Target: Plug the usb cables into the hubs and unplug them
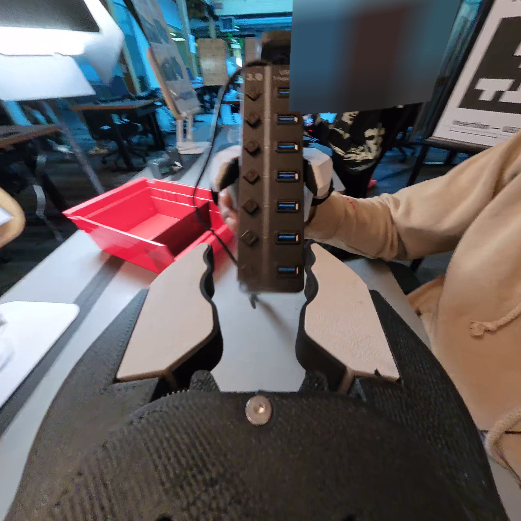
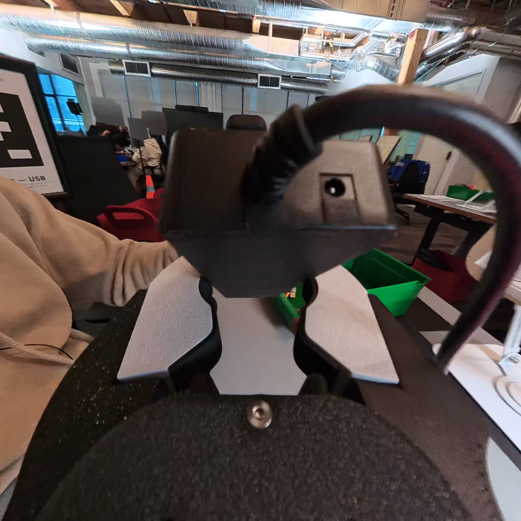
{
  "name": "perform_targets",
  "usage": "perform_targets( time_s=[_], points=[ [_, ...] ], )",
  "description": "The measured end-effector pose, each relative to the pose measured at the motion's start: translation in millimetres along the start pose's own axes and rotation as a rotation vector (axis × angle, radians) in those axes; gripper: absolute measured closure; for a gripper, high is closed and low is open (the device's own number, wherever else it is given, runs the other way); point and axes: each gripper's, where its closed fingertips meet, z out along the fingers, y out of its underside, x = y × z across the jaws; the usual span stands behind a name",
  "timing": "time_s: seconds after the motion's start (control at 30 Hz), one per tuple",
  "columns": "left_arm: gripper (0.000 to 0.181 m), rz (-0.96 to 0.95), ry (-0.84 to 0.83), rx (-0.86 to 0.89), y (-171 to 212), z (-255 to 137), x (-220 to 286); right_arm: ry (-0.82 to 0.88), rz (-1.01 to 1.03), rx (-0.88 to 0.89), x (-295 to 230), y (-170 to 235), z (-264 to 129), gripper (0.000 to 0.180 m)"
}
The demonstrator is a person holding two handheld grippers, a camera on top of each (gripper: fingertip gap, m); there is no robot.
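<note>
The hub (image 1: pixel 270 180) looks like matt black plastic with glossy blue ports. Left of the hub, the red bin (image 1: pixel 135 222) is smooth, shiny plastic. Right of the hub, a beige sleeve (image 1: pixel 408 222) is soft cloth. The cable (image 2: pixel 465 158) is smooth rubbery black.

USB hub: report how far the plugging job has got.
Done: nothing yet; every blue port visible on the hub is empty. In hand: the right gripper clamps the hub upright, its lower end between the fingertips of the open left gripper. Remaining: all plugging and unplugging; no separate cable shows.
</note>
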Motion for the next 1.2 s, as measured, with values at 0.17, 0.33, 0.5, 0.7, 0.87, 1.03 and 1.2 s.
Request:
perform_targets(
  time_s=[0.17, 0.33, 0.5, 0.7, 0.87, 1.03, 1.2],
  points=[
    [0.119, -0.024, -0.264, 0.0, -13.2, -72.4, -53.8, 0.079, -0.03, -0.003, 4.7, -4.6, -42.5, 0.117],
    [0.122, -0.102, -0.537, -0.384, 53.0, -144.4, -126.2, 0.153, 0.017, 0.002, 14.8, 19.5, -87.5, 0.116],
    [0.126, -0.164, -0.614, -0.795, 127.6, -191.0, -160.3, 0.188, 0.064, -0.004, 20.8, 45.3, -104.4, 0.116],
    [0.132, -0.048, -0.661, -1.086, 172.6, -217.3, -192.0, 0.181, 0.068, -0.012, 19.5, 50.3, -101.2, 0.116],
    [0.144, -0.03, -0.641, -1.097, 182.5, -212.7, -210.1, 0.177, 0.079, -0.022, 19.5, 55.2, -99.9, 0.116],
    [0.162, -0.034, -0.615, -1.129, 191.4, -212.1, -217.9, 0.174, 0.08, -0.031, 18.5, 57.7, -99.2, 0.116],
    [0.176, 0.015, -0.642, -1.089, 168.2, -208.0, -217.6, 0.177, 0.082, -0.022, 18.9, 55.5, -101.2, 0.116]
  ],
)
